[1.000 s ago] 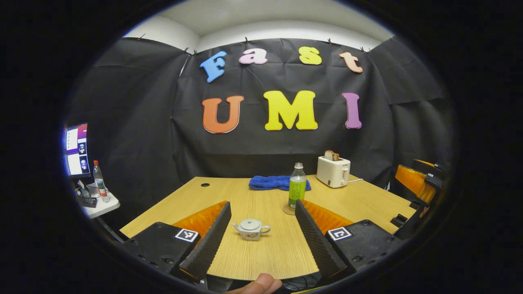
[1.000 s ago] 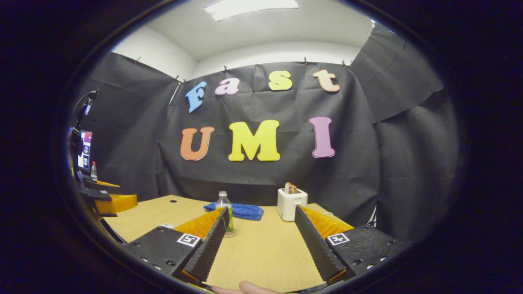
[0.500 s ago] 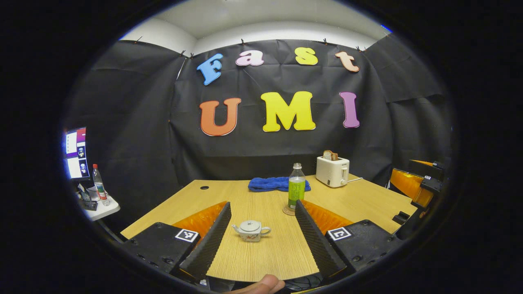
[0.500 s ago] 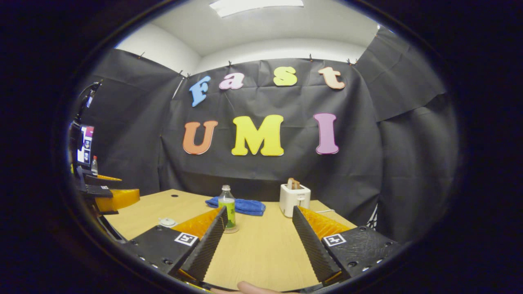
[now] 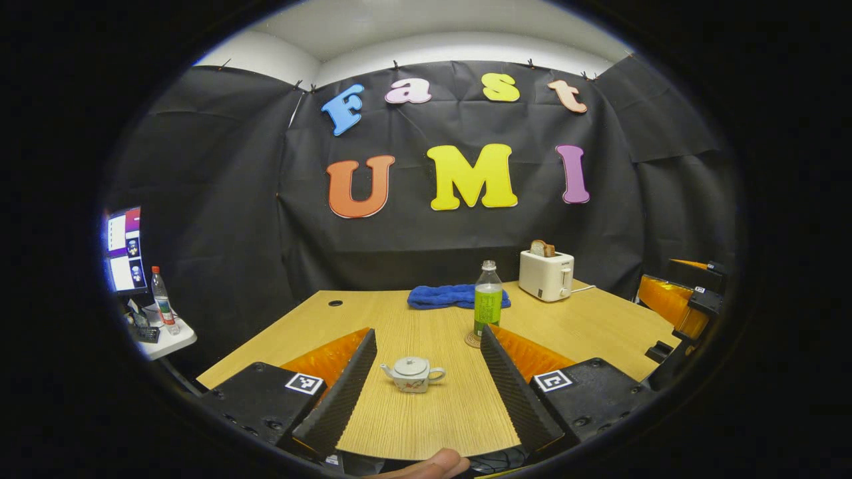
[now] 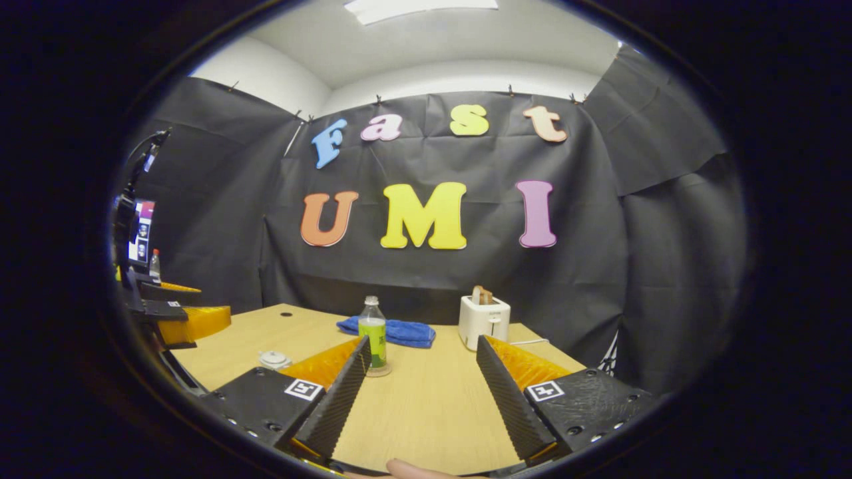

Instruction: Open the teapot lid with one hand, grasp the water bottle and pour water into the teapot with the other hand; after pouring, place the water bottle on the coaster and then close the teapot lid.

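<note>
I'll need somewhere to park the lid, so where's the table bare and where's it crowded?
Bare wood borders the teapot on every side, and more lies between the water bottle and the table's right edge. The back is crowded: blue towel, toaster.

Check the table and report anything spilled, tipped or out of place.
Nothing stands out. The teapot sits upright with its lid on, the water bottle stands upright on the coaster, and the table looks dry.

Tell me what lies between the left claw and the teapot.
Nothing: in the left gripper view, only bare wooden table separates the open left claw from the lidded teapot ahead.
</note>
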A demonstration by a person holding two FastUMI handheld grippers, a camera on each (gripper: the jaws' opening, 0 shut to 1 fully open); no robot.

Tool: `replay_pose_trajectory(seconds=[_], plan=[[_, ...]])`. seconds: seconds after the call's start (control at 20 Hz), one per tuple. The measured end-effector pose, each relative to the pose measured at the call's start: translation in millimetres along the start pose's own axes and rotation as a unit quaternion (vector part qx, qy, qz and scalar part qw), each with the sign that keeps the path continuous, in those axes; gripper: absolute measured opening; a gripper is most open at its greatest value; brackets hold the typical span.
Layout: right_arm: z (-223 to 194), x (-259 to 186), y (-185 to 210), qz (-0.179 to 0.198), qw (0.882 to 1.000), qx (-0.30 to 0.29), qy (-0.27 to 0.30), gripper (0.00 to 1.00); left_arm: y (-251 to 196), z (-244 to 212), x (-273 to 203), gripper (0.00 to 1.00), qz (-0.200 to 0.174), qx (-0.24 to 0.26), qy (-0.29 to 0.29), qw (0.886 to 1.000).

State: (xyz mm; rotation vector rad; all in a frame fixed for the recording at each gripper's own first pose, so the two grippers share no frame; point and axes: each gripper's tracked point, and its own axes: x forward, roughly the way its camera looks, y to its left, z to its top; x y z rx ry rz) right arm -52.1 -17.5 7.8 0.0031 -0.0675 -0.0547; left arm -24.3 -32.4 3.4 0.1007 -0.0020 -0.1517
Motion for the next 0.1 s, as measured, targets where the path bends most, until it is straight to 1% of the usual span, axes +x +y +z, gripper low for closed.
replay_pose_trajectory(seconds=[0.1], plan=[[-2.5,2.0,-0.7,0.0,1.0,0.0,0.004,0.95,-0.5,-1.9,1.1,0.99,0.0,-0.001,0.002,1.0]])
